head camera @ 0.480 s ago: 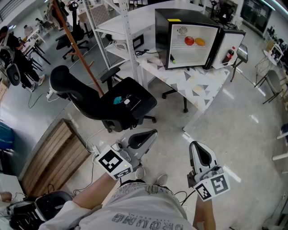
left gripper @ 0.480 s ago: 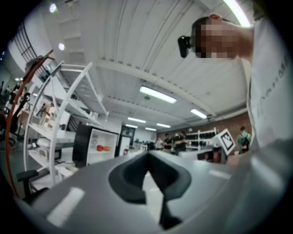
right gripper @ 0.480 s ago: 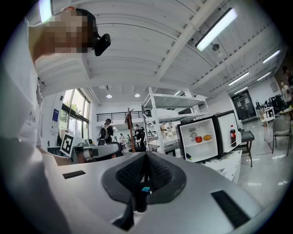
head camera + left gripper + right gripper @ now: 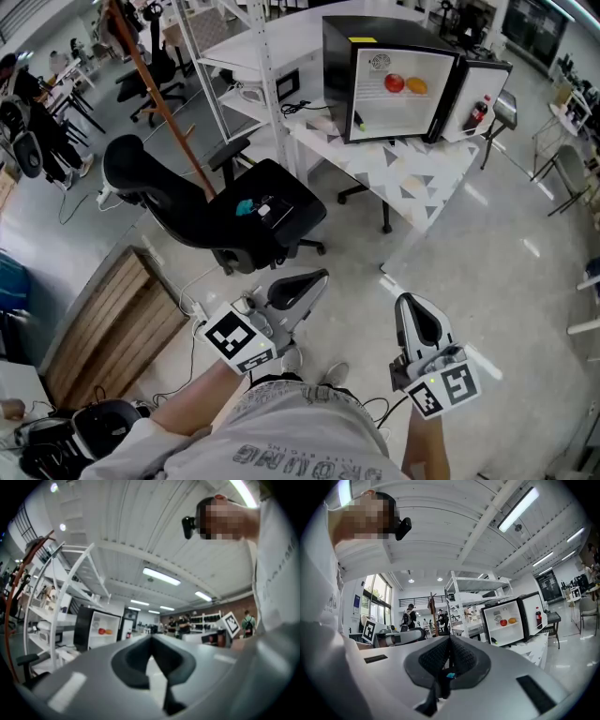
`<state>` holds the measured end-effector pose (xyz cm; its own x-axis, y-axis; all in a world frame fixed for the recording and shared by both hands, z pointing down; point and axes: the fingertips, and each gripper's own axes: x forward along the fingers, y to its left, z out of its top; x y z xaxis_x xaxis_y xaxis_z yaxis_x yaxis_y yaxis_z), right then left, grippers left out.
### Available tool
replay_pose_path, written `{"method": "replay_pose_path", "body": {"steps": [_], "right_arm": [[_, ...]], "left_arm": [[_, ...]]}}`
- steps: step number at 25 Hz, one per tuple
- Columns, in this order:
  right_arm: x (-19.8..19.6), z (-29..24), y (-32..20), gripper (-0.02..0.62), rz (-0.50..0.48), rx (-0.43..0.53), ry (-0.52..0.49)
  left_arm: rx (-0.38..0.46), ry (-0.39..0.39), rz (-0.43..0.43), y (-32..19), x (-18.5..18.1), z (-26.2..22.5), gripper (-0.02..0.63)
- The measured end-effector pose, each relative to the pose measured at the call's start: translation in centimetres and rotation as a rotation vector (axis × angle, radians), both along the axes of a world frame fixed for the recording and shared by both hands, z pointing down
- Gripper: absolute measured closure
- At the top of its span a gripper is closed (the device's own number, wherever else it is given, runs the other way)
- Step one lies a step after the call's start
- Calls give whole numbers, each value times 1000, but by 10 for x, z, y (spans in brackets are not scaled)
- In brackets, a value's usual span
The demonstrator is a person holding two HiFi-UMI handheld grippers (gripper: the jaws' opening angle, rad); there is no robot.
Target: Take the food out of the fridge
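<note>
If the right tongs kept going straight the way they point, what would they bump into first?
The way looks free at first. Then the right tongs would probably meet the patterned table, left of the fridge; depth is unclear.

Food (image 4: 395, 84) in fridge (image 4: 338, 58) on table (image 4: 413, 180), chair (image 4: 272, 217) to its left

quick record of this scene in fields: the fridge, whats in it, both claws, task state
fridge: small, black, on a table, door open
shelf: red fruit and orange fruit side by side
door rack: bottle
left claw: shut, empty, held low, far from the fridge
right claw: shut, empty, held low, far from the fridge
nearby: black office chair left of the table
task state: food not yet taken out
</note>
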<state>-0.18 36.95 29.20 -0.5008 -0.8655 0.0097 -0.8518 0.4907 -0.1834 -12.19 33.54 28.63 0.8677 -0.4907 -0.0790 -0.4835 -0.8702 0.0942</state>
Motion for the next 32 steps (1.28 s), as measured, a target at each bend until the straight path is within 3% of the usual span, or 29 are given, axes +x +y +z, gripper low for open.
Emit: {"method": "replay_pose_path", "body": {"steps": [21, 32], "right_arm": [[49, 10, 27, 594, -80, 1, -21], [66, 15, 14, 595, -97, -7, -29]], "left_arm": [[-5, -23, -49, 34, 54, 13, 601], [4, -24, -65, 21, 70, 13, 601]]}}
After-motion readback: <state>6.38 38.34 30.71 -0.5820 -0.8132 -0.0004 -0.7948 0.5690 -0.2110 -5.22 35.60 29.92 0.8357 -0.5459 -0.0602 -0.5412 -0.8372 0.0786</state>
